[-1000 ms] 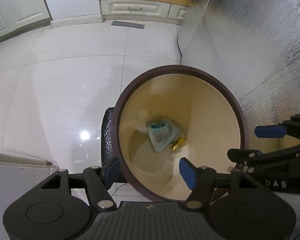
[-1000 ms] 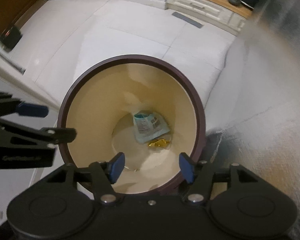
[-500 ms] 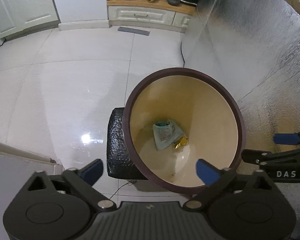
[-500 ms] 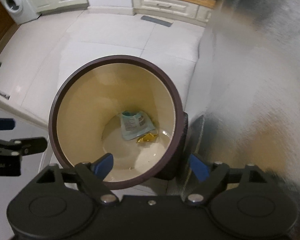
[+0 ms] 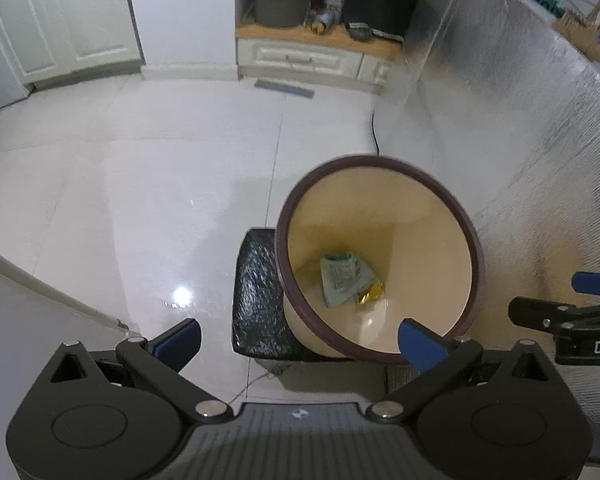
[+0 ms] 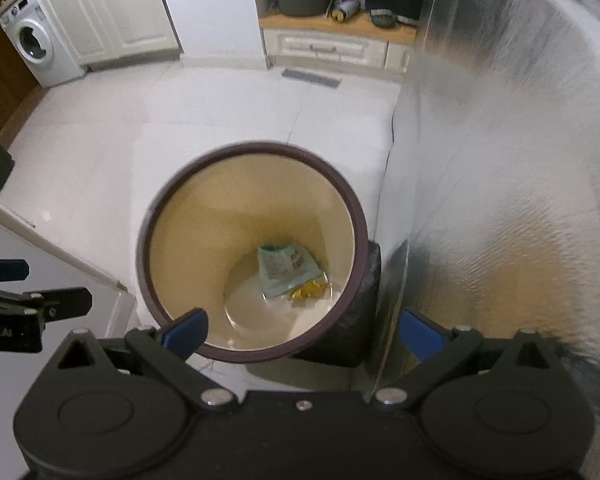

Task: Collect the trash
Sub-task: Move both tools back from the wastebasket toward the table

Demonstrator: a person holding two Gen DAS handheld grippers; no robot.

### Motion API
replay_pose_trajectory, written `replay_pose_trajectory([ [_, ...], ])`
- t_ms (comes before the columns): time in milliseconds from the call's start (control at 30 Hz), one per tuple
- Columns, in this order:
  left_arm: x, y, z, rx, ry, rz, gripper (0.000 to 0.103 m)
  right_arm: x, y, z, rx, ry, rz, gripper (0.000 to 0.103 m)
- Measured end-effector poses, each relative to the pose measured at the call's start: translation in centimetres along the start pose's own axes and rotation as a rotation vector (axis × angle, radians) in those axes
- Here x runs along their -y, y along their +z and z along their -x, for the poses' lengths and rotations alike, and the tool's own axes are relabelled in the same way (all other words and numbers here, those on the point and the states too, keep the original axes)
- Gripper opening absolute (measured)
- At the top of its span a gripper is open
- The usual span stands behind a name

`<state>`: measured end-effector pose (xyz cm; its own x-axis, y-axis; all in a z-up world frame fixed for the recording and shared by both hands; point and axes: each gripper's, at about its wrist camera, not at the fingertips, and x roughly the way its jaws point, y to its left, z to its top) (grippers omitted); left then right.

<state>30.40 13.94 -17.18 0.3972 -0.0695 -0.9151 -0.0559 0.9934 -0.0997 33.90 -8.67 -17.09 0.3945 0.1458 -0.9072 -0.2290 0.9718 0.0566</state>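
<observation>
From my left, I see a washing machine (image 6: 34,46) against the far cabinets, white floor tiles (image 5: 160,184), then the round bin (image 6: 350,216) with a black pedal block (image 5: 256,296) at its side, hard against a silvery foil screen (image 6: 500,140) on my right. My left gripper (image 5: 298,340) and right gripper (image 6: 304,330) both stand wide open above the bin, holding nothing. A pale blue wrapper (image 5: 342,280) and a gold wrapper (image 5: 370,294) lie touching on the bin's bottom; "DA" shows on the right gripper's body, the wrapper print is too small to read.
</observation>
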Motion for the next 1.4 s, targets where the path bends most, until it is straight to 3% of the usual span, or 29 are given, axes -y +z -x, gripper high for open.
replay_pose_trajectory([
  [333, 0.2, -1.2, 8.1, 0.198, 0.029, -0.015, 0.103, -0.2, -0.8, 8.3, 0.217, 0.013, 0.008, 0.103],
  [733, 3.4, -2.8, 15.8, 0.438, 0.017, -0.021, 0.103, 2.9, -2.9, 17.3, 0.468, 0.001, -0.005, 0.103],
  [1067, 8.2, -3.9, 19.7, 0.576, -0.029, -0.075, 0.103, 7.7, -5.4, 22.6, 0.620, -0.034, -0.029, 0.103],
  [1400, 14.1, -3.9, 21.1, 0.669, -0.061, -0.144, 0.103, 14.0, -8.5, 25.2, 0.772, -0.150, -0.057, 0.103],
])
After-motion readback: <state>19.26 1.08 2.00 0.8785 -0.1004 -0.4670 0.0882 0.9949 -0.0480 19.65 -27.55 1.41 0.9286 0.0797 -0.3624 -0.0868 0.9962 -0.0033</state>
